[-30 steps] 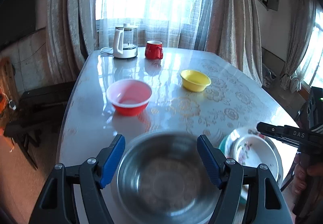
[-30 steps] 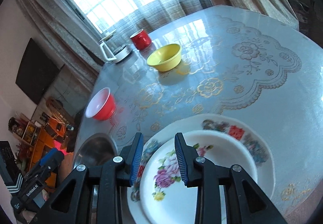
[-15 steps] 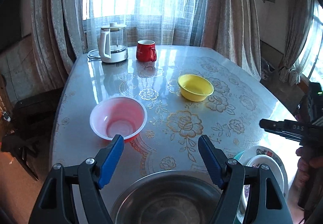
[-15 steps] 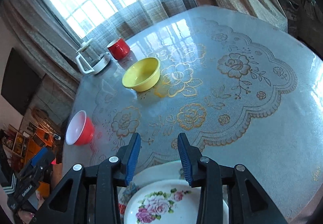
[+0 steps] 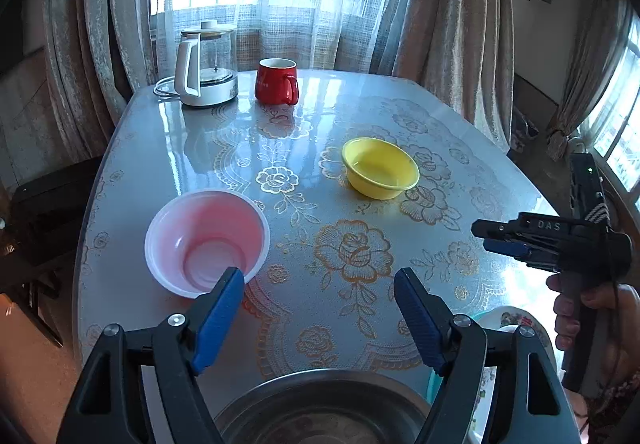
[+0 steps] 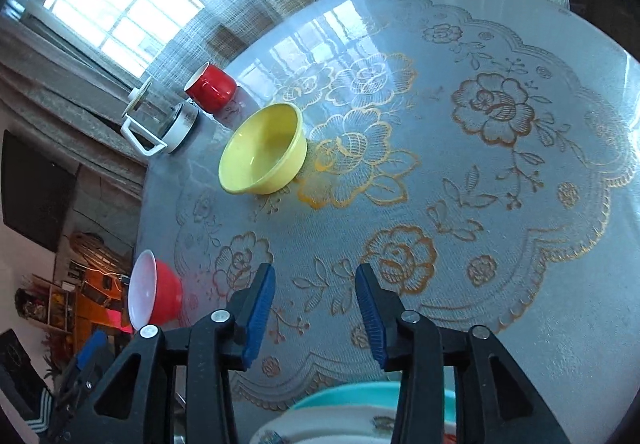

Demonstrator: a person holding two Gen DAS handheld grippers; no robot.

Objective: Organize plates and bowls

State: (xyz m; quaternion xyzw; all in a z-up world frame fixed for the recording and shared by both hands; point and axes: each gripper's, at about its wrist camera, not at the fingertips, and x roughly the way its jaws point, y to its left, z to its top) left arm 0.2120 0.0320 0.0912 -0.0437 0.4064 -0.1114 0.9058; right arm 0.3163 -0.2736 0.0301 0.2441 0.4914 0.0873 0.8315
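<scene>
My left gripper [image 5: 318, 298] is open and empty, held above a steel bowl [image 5: 320, 410] at the table's near edge. A red bowl with a white inside [image 5: 206, 240] stands just beyond its left finger. A yellow bowl [image 5: 380, 168] stands mid-table. My right gripper [image 6: 314, 294] is open and empty, held above stacked floral plates [image 6: 320, 428] on a teal plate [image 6: 360, 392]. The yellow bowl [image 6: 262, 148] and the red bowl [image 6: 154, 294] show in the right wrist view. The right gripper [image 5: 500, 238] shows at the right in the left wrist view.
A glass kettle [image 5: 206, 64] and a red mug [image 5: 277, 81] stand at the far end by the curtained window. The table [image 5: 340, 244] has a glossy floral cover. A dark bench [image 5: 40, 212] stands left of the table.
Both grippers have pulled back and risen from the steel bowl and the plates. More of the table now shows. The right jaws have opened somewhat wider.
</scene>
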